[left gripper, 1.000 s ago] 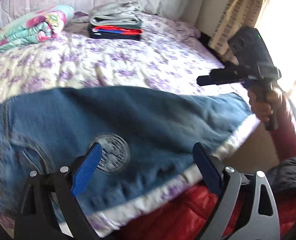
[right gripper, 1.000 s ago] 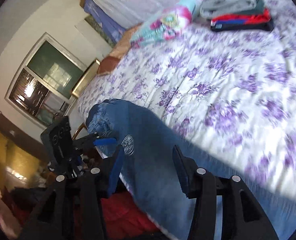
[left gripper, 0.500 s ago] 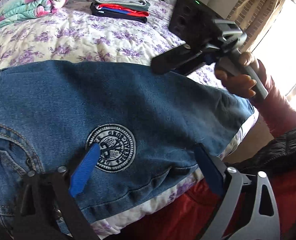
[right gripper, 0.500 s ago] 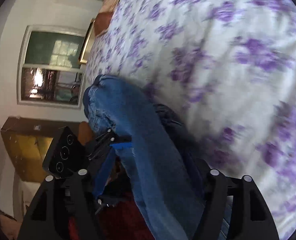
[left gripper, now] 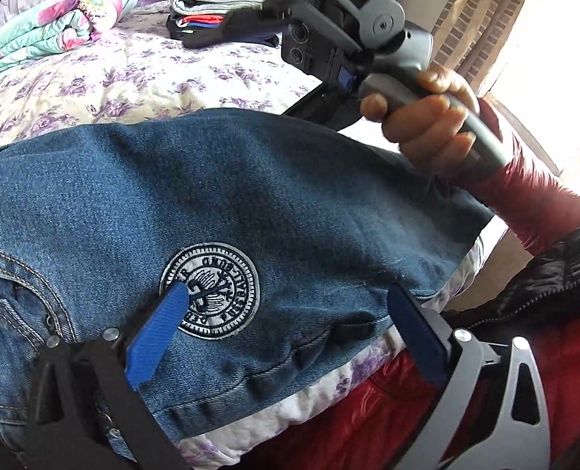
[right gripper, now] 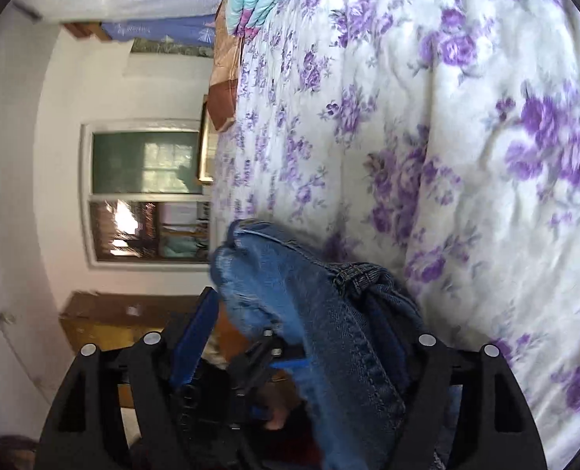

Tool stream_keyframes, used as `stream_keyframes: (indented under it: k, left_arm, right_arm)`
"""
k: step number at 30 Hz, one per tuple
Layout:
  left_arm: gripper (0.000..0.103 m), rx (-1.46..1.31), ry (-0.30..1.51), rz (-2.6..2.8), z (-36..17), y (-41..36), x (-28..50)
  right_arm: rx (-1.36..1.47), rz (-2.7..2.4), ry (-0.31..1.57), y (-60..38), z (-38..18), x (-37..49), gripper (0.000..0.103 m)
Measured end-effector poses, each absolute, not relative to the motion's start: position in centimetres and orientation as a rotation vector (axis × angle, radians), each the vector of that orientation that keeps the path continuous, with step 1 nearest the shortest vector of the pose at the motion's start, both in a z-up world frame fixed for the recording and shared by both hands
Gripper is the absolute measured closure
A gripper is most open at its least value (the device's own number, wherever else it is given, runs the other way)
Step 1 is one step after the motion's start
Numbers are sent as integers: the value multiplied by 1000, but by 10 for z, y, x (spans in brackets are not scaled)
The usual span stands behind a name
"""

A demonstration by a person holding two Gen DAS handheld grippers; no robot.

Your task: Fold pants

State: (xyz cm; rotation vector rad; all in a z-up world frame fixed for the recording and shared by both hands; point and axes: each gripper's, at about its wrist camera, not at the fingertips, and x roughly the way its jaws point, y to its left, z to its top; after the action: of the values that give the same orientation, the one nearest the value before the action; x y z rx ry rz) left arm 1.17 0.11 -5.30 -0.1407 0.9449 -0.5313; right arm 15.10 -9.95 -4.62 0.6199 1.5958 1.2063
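Folded blue jeans (left gripper: 251, 203) with a round white embroidered badge (left gripper: 210, 290) lie at the near edge of the flowered bed. My left gripper (left gripper: 286, 313) is open just above the jeans, its blue pads either side of the badge area, holding nothing. My right gripper (left gripper: 329, 39) shows in the left wrist view, held in a hand over the far edge of the jeans. In the right wrist view the jeans (right gripper: 329, 333) rise between the wide-open fingers of my right gripper (right gripper: 301, 325), whose view is rolled sideways. Whether its pads touch the denim is unclear.
A stack of folded clothes (left gripper: 219, 4) and a rolled flowery blanket (left gripper: 55, 31) lie at the back of the bed (left gripper: 113, 74). A curtain and bright window (left gripper: 486, 19) are at the right. The person's red jacket (left gripper: 368, 423) is below the bed edge.
The right gripper has swung in from the right over the jeans and rolled sideways, and denim now stands between its fingers. The left gripper has dropped closer to the badge.
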Motion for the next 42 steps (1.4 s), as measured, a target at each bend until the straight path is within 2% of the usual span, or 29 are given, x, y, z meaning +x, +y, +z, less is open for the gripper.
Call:
stream_keyframes:
  k: [1,3,5,8,12,16,19,21,23,26,32,34,36,37,40,42]
  left_arm:
    - [5,-148,945,-530,-53,2,12]
    - [5,-151,942,-530,-53,4,13]
    - [5,-147,938,-528,-54,5,13]
    - [5,-149,935,-525,-54,4,13]
    - [5,-147,939,-518,-55,4,12]
    - [5,-140,944,-507,-54,1,12]
    - [5,-141,937,-505,-54,0,11]
    - [5,-139,932,-501,-54,0,10]
    - [5,-141,928,-496,-54,-1,8]
    - [5,-157,929,-492,-53,1,6]
    - [7,-233,948,-503,-41,18,4]
    - [16,-243,979,-493,-45,22,5]
    - [20,-190,999,-476,-49,20,1]
    - [21,-182,1007,-477,-50,20,-1]
    - [29,-215,1027,-477,-50,32,-7]
    - [29,-287,1027,-466,-45,47,-12]
  right_arm:
    - [597,1199,1586,-99,-46,149,36]
    - [569,1200,1563,-101,-45,147,50]
    - [561,1202,1545,-106,-45,147,60]
    - [536,1202,1495,-121,-44,153,69]
    - [314,1168,1339,-119,-28,140,90]
    - [60,1099,1216,-105,-13,132,93]
    - [-9,1073,1183,-97,-13,135,96]
    - [-67,1029,1136,-93,-15,136,103]
    - [-163,941,1064,-89,-18,138,103]
    - [-114,948,1129,-94,-24,147,103]
    - [-196,976,994,-119,27,115,103]
    - [-321,962,1003,-112,19,100,102]
    - [-457,943,1083,-104,-13,89,100]
    - [-480,944,1032,-105,-24,81,100]
    - [-524,924,1012,-104,-9,79,100]
    - [-447,937,956,-111,12,79,99]
